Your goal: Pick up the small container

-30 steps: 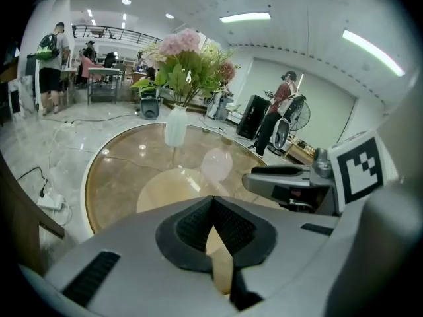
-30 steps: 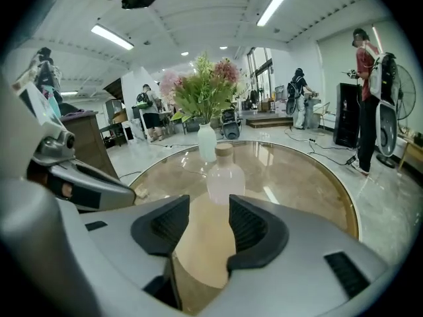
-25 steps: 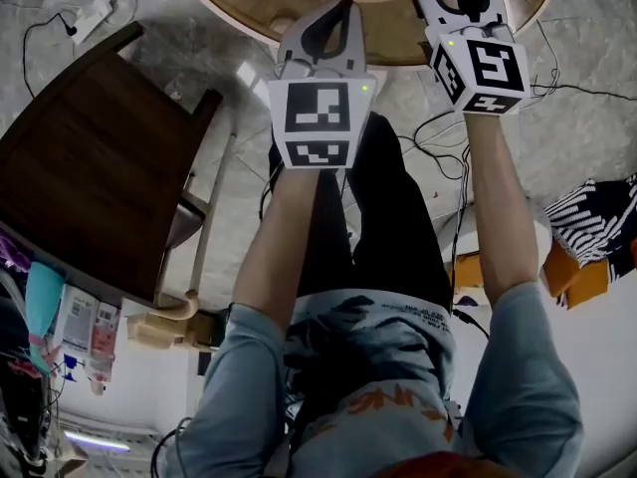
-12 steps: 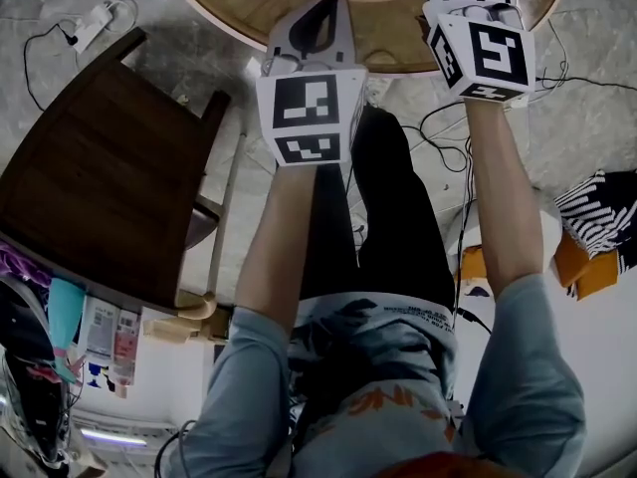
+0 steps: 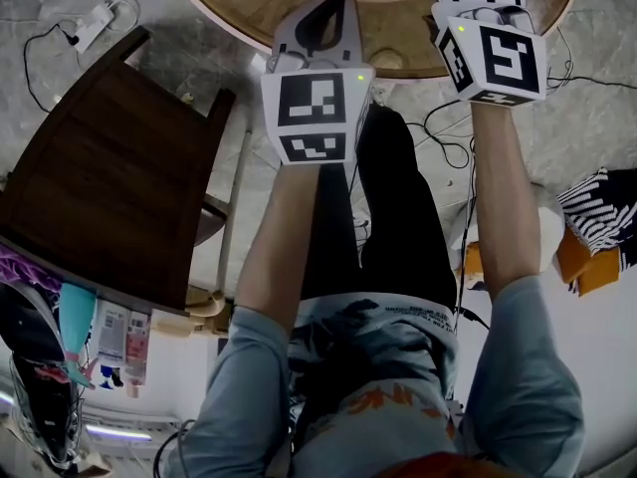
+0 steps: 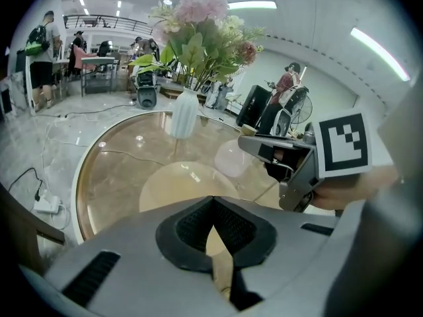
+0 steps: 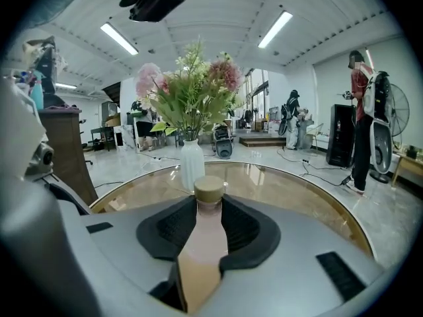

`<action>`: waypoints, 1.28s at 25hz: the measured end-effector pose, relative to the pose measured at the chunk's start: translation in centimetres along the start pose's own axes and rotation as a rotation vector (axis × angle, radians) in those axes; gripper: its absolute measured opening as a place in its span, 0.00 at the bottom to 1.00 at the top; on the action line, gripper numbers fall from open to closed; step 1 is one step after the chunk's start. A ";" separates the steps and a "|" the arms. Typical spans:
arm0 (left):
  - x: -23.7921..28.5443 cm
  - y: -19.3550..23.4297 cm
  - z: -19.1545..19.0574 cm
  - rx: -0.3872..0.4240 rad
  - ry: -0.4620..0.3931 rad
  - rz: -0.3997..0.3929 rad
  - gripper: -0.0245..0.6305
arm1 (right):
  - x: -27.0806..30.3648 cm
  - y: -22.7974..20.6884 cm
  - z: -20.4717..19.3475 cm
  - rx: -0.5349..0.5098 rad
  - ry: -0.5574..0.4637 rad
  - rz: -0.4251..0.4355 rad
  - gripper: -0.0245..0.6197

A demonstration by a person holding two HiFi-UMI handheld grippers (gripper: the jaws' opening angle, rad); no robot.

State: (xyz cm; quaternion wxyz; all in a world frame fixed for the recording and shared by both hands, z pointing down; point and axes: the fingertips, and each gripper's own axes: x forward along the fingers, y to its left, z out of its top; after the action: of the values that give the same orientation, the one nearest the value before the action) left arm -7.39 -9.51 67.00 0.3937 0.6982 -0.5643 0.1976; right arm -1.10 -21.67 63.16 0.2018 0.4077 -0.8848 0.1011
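**Right gripper view: small container [image 7: 206, 249] clamped btwn the jaws**

Right gripper [image 7: 210, 202] is closed onto the small container, a pinkish bottle w/ a tan cap [image 7: 210, 188]. The black pads press on both sides of its body and the cap pokes out past the tips. Beyond it stands a white vase [image 7: 191, 166] of flowers [image 7: 192, 91] on a round glass-topped table [image 7: 297, 197]. Can't tell if the bottle's base touches the tabletop.

Left gripper view: left gripper [image 6: 213, 203] has its jaw tips together w/ nothing btwn them. It points over the same table, a pale round disc [image 6: 178, 183] just ahead. The right gripper shows at the right of this view, marker cube [image 6: 340, 144] facing the cam.

Head view: both grippers sit over the near table edge, side by side but apart. A dark wooden chair [image 5: 109, 187] stands to the person's left.
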 end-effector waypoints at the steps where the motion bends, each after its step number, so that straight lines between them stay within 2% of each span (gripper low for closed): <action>1: 0.0 0.1 0.1 0.002 0.000 -0.001 0.07 | 0.1 -0.1 0.0 0.015 0.011 -0.009 0.24; 13: -1.5 1.1 0.8 0.010 -0.037 0.019 0.07 | -0.5 -0.8 1.1 0.118 0.027 -0.063 0.23; 17: -2.7 0.7 1.2 -0.011 -0.078 0.051 0.07 | -1.8 -0.7 2.6 0.104 0.012 -0.054 0.23; 26: -5.8 -4.0 5.1 0.018 -0.204 0.060 0.07 | -8.0 -1.4 9.2 0.112 -0.109 -0.028 0.23; 32: -12.0 -7.6 7.9 0.003 -0.265 0.078 0.07 | -15.1 -1.6 15.6 0.104 -0.186 -0.011 0.23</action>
State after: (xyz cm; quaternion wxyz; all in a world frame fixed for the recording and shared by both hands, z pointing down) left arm -4.99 -7.67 51.05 0.3068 0.6962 -0.6379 0.1199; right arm 4.67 -17.84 42.53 0.0977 0.4303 -0.8909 0.1074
